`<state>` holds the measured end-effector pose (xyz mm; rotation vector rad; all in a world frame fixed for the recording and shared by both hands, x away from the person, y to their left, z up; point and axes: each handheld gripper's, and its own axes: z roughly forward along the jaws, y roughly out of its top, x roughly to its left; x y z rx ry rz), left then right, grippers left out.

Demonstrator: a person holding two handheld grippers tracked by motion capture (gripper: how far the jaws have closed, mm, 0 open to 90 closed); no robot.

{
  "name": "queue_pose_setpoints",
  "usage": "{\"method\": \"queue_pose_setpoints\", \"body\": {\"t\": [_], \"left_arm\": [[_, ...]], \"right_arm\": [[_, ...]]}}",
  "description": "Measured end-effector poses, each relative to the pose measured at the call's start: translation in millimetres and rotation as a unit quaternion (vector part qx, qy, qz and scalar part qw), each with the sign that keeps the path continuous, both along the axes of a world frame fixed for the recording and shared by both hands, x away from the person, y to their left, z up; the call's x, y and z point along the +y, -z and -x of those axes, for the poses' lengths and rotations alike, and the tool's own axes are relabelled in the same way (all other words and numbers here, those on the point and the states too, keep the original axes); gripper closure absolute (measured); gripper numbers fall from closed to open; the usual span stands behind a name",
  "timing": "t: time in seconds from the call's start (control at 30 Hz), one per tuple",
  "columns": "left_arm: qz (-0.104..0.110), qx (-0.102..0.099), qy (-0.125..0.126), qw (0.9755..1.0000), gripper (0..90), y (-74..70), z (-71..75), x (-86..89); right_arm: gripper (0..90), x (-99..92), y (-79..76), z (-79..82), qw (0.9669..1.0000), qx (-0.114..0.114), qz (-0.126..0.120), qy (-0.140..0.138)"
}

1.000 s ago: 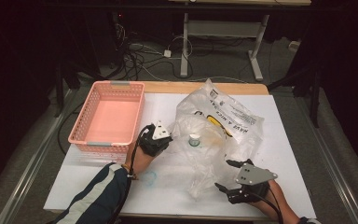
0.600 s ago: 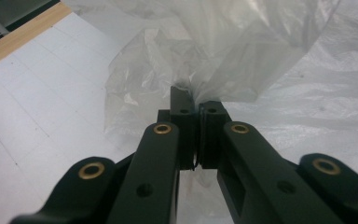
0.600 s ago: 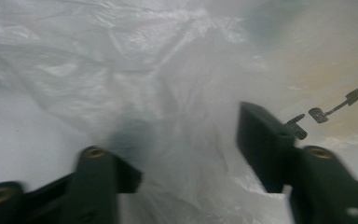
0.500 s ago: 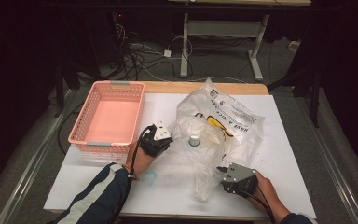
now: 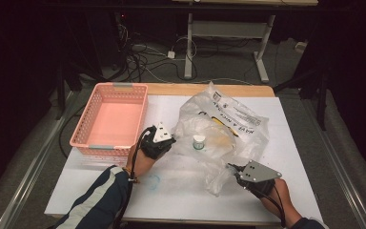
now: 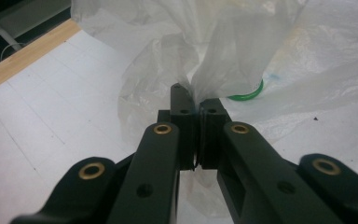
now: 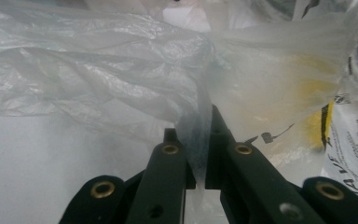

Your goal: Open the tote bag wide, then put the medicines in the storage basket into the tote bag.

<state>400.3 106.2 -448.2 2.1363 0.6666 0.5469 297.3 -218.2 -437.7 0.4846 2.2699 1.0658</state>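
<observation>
A crumpled clear plastic bag point(image 5: 228, 129) with black print lies on the white table point(image 5: 295, 157). Inside it I see a small bottle with a white cap and green ring point(image 5: 198, 142) and something yellow point(image 5: 221, 136). My left gripper point(image 5: 170, 139) is shut on the bag's left edge; its own view shows the film point(image 6: 223, 51) pinched between the jaws point(image 6: 196, 112), with the green ring point(image 6: 247, 95) just beyond. My right gripper point(image 5: 232, 169) is shut on the bag's near corner, a fold of film point(image 7: 198, 135) caught between its jaws point(image 7: 199, 140).
An empty pink basket point(image 5: 83, 134) stands at the table's left, close to my left hand. A faint blue ring mark point(image 5: 152, 180) is on the table near the left wrist. Cables and a desk frame lie on the floor beyond the far edge.
My right gripper moved left and forward to the bag's near corner and shut on it. The left gripper stayed on the bag's left edge.
</observation>
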Motion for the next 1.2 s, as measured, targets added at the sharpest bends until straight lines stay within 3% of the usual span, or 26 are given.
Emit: {"method": "queue_pose_setpoints", "body": {"t": [0.5, 0.83, 1.03, 1.2], "left_arm": [[0.033, -0.029, -0.021, 0.9988, 85.9, -19.2, 5.2, 12.2], [0.049, -0.043, -0.032, 0.9974, 86.0, -31.3, 12.4, 25.6], [0.057, -0.061, -0.035, 0.9959, 86.0, -45.3, 21.2, 31.7], [0.064, -0.085, -0.052, 0.993, 86.0, -60.6, 25.1, 41.7]], "right_arm": [[90.0, -10.6, -21.2, -6.7, 0.9974, -0.037, -0.054, 0.03], [90.0, -12.0, -30.0, -7.6, 0.9959, -0.055, -0.064, 0.034], [90.0, -14.5, -42.9, -6.9, 0.9937, -0.077, -0.075, 0.033], [90.0, -14.9, -59.2, -9.7, 0.9906, -0.103, -0.086, 0.027]]}}
